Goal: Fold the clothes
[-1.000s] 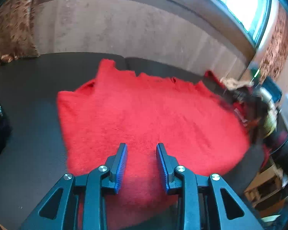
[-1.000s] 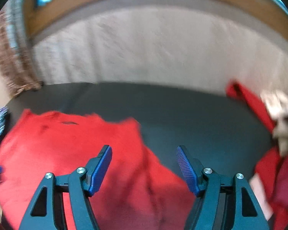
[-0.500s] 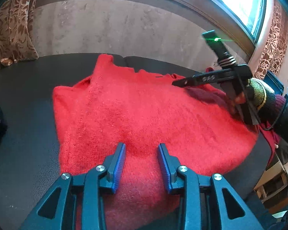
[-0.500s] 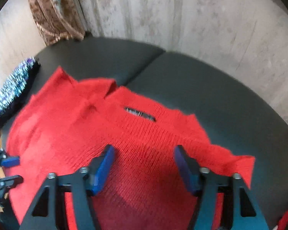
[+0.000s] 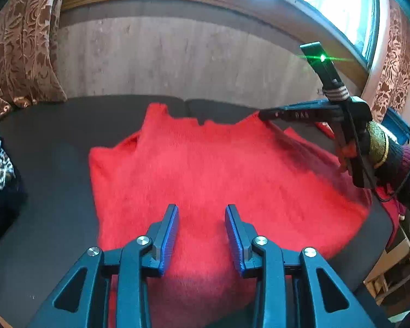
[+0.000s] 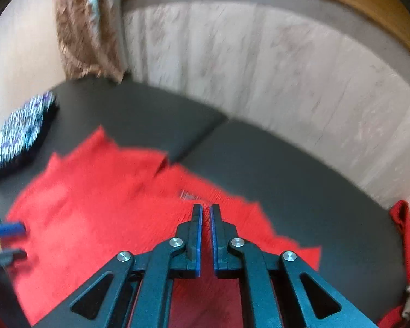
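While the red sweater (image 5: 205, 180) lies spread on the dark sofa seat (image 5: 54, 142), both grips look unsettled.
Right hand-held gripper (image 6: 206, 210) is closed near the collar label (can't tell if knit is pinched); an empty close lifts nothing. Left hand-held gripper (image 5: 201, 216) is partly open over the hem, holding nothing; the fluffy knit may slip or bunch.

A sweater (image 5: 205, 169) lies spread flat on the cushioned surface (image 5: 54, 142) in front of me, its neck edge toward the wall panel (image 5: 177, 60) behind. My left gripper (image 5: 201, 235) sits above its near hem. My right gripper (image 6: 206, 235) is over its far right edge. A patterned cloth (image 6: 19, 131) lies to the left, other clothes (image 6: 401, 232) to the right.
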`<state>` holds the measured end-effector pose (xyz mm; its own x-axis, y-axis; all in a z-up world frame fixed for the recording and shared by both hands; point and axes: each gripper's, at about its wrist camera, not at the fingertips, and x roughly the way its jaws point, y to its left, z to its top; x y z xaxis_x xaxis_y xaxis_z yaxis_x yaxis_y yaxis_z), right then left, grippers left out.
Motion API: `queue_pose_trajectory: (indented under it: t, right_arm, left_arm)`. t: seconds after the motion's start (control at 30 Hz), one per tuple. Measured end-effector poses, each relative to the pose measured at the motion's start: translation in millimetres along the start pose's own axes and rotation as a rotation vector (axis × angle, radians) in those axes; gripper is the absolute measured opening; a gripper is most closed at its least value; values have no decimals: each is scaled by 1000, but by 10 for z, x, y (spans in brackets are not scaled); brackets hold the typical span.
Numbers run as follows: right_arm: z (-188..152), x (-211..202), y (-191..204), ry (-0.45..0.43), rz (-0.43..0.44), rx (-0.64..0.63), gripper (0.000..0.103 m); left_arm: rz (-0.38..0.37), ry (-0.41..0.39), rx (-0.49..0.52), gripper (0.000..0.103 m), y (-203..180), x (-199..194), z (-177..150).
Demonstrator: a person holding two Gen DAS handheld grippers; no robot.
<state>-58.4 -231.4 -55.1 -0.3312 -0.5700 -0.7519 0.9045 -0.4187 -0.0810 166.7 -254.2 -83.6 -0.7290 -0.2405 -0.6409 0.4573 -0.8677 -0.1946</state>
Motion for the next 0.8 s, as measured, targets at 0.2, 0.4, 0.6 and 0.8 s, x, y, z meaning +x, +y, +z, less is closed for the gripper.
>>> queue_pose_trajectory:
  t: [0.2, 0.4, 0.6, 0.8]
  right_arm:
    - [-2, 460, -188, 55, -33, 95, 1]
    - [-151, 711, -294, 92, -13, 154, 2]
    - [-60, 324, -402, 11, 130, 249, 23]
    - [-90, 277, -10, 92, 172, 111, 72]
  left_arm:
    - [62, 68, -5, 37, 59, 282, 34]
    - [116, 49, 18, 37, -13, 280, -6]
    - [97, 63, -14, 37, 33, 272, 61]
    - [90, 52, 0, 37, -9, 192, 31]
